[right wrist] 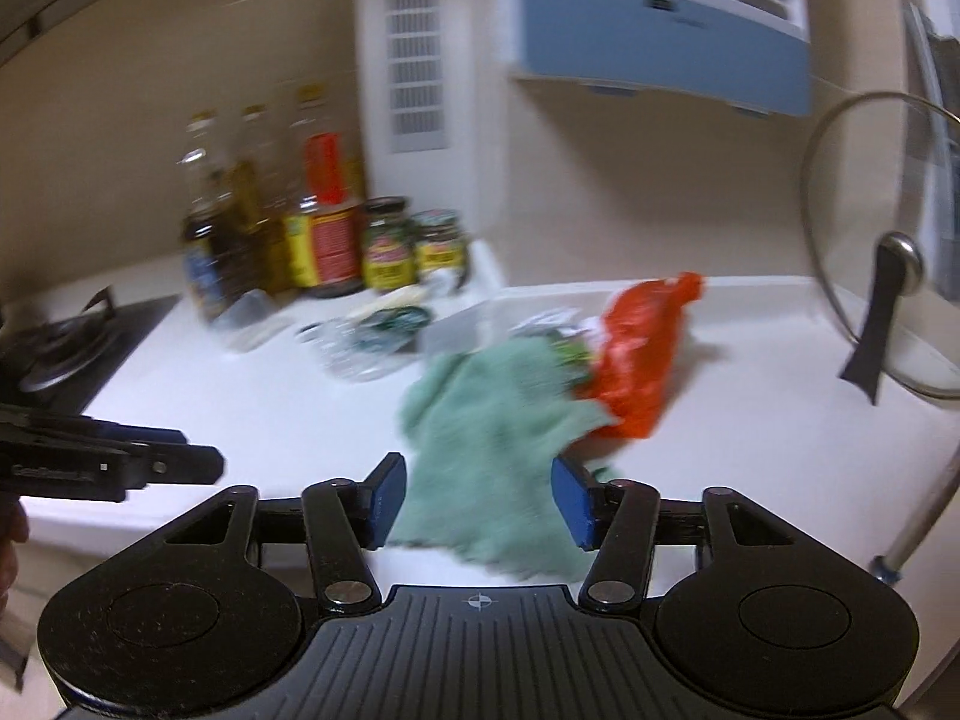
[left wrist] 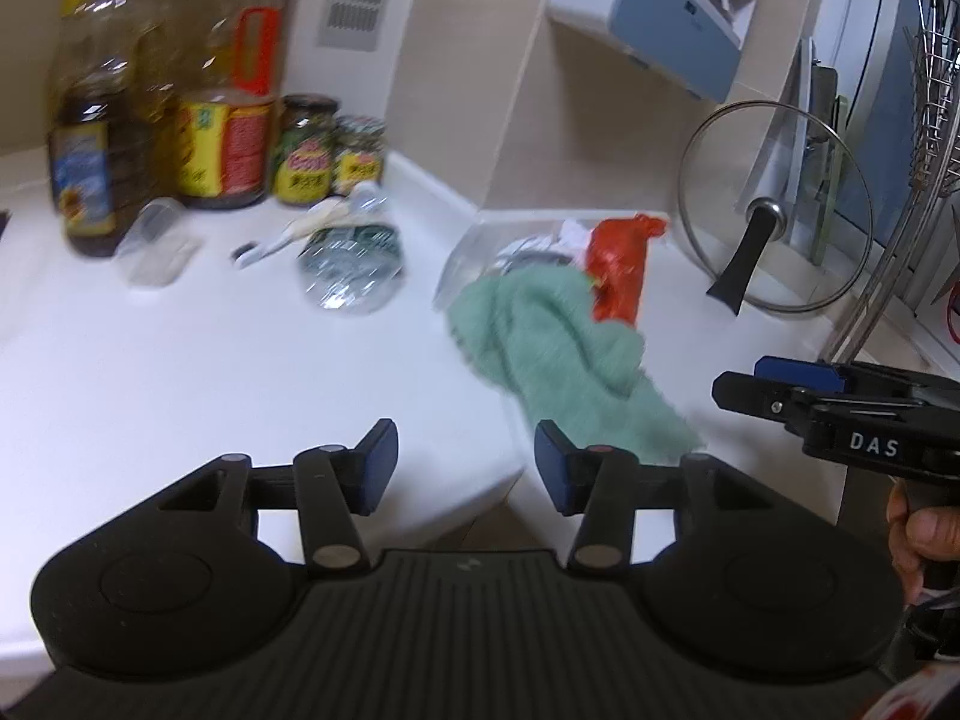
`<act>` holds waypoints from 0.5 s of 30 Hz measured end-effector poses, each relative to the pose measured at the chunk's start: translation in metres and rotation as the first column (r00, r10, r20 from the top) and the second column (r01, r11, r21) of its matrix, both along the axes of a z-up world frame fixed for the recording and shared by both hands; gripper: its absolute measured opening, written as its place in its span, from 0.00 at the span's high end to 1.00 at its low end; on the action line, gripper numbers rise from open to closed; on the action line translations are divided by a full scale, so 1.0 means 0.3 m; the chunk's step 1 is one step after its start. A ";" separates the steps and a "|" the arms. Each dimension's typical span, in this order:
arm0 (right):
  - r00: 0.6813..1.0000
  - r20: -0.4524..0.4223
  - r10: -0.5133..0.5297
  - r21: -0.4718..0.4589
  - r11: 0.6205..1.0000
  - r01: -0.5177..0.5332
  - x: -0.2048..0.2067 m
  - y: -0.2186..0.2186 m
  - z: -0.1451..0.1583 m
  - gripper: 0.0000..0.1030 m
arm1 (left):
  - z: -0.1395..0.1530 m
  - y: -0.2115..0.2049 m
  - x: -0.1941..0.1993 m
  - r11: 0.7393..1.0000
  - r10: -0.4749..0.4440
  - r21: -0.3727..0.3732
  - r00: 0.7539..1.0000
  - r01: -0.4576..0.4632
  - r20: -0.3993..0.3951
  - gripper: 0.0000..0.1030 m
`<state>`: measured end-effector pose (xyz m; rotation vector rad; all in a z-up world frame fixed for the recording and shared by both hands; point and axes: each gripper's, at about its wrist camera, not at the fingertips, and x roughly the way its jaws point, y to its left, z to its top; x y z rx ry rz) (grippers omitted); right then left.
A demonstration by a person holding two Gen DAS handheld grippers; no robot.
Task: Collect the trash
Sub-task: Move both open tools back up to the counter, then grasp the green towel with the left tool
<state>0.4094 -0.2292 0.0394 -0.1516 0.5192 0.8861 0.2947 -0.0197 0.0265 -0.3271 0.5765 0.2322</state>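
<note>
Crushed clear plastic bottle (left wrist: 354, 267) lying on its side ahead-left of the left tool (left wrist: 466, 465), orange plastic bag (left wrist: 618, 267) lying crumpled ahead-right, green cloth (left wrist: 558, 354) partly overlapping it

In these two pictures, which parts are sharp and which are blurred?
Left wrist view: the left gripper is sharp, while the oil bottles and green cloth are smeared. Right wrist view: the right gripper is crisp; the green cloth and orange bag are blurred, and the wall lines bend.
</note>
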 end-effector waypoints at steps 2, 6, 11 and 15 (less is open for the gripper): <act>0.999 -0.008 -0.033 0.001 0.999 0.033 0.060 -0.014 -0.005 0.42 | 0.000 -0.010 0.054 1.000 -0.012 0.003 1.000 0.012 0.001 0.52; 0.997 -0.033 -0.065 -0.014 0.998 0.064 0.180 -0.038 -0.019 0.39 | -0.006 -0.043 0.165 0.999 -0.038 0.024 0.999 0.038 -0.008 0.48; 0.996 -0.054 -0.075 -0.031 0.997 0.073 0.289 -0.046 -0.046 0.36 | -0.024 -0.093 0.296 0.995 -0.074 0.058 0.997 0.076 -0.036 0.35; 0.996 -0.061 -0.070 -0.039 0.997 0.068 0.346 -0.044 -0.064 0.35 | -0.057 -0.121 0.394 0.991 -0.074 0.107 0.994 0.082 -0.080 0.23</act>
